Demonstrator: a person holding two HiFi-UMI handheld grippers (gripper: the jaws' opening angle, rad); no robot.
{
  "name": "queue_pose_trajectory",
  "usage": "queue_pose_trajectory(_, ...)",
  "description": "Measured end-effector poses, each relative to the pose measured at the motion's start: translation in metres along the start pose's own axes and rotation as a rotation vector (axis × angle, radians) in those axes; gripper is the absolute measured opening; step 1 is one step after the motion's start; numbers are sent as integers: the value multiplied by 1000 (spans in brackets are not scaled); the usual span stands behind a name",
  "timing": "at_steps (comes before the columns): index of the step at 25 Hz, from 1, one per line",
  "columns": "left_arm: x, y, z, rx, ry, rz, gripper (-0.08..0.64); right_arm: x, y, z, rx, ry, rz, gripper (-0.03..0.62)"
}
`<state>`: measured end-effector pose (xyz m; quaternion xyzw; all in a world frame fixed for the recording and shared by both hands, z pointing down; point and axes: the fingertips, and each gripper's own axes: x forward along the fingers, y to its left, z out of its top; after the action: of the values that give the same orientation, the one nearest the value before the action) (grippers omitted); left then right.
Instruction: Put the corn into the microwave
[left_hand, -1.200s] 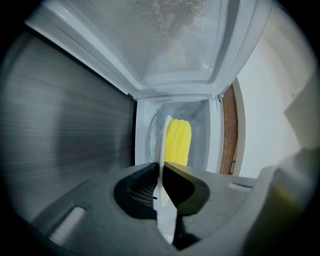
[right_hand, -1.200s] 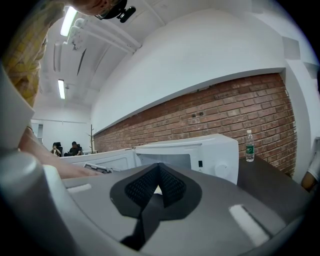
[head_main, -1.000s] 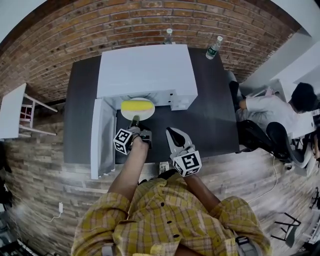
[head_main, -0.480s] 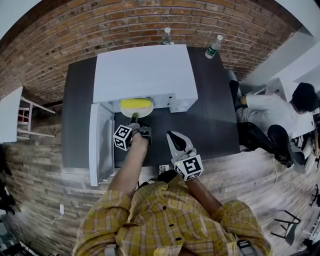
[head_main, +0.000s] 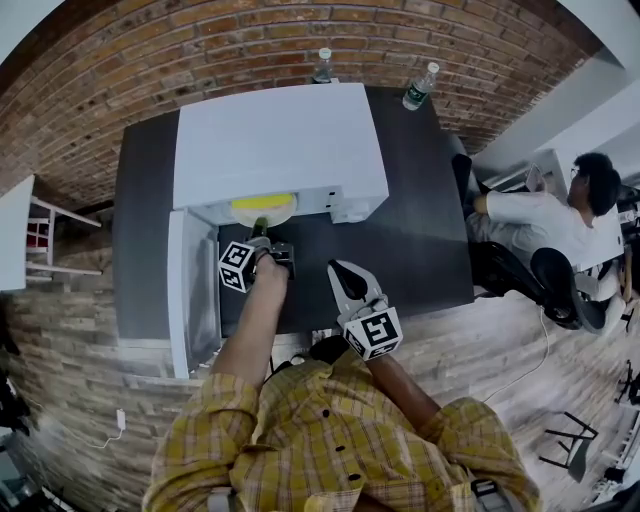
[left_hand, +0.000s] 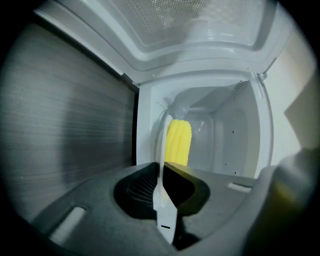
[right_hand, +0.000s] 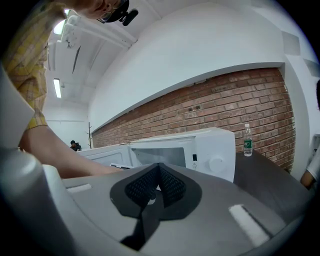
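The left tool is pinching the rim of a white plate carrying the yellow corn. Plate and corn are sitting partway inside the open microwave on the dark worktop. The right tool is hovering nearby, jaws together, gripping nothing.

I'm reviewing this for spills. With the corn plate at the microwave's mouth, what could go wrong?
1. The left claw pinches the plate only by its rim. If the plate tilts, the loose corn could roll off.
2. The plate seems to ride low over the microwave sill. It might catch there and slip in the grip.
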<state>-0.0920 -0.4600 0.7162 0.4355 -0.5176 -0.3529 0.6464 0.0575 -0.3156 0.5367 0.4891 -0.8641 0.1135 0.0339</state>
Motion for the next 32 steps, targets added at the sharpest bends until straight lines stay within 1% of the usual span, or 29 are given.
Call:
queue_pose_trajectory(10,15,-1,0,-1,13,28,23,2,-8,-3,7,11,-11,3)
queue_pose_trajectory(14,15,0,-3,15,33,70,25,3,-11,-6,15,17,-13,3)
queue_pose_trajectory(20,14,3,-4,-1,42,137,32,5,-8,-4,23,14,-4,3)
queue_pose_trajectory(21,13,6,-5,-7,43,158,43,5,-7,-3,23,14,-2,3)
queue_pose_trajectory(22,12,9,-5,-16,44,182,102,6,-7,-3,22,14,-2,3)
queue_pose_trajectory(23,11,12,-6,-23,46,200,142,6,-7,-3,23,14,-2,3)
queue_pose_trajectory(24,11,13,-5,-26,48,208,155,7,-8,-4,25,13,-3,3)
queue_pose_trajectory(32,21,16,-3,-33,54,207,183,1,-13,-7,34,24,-17,3)
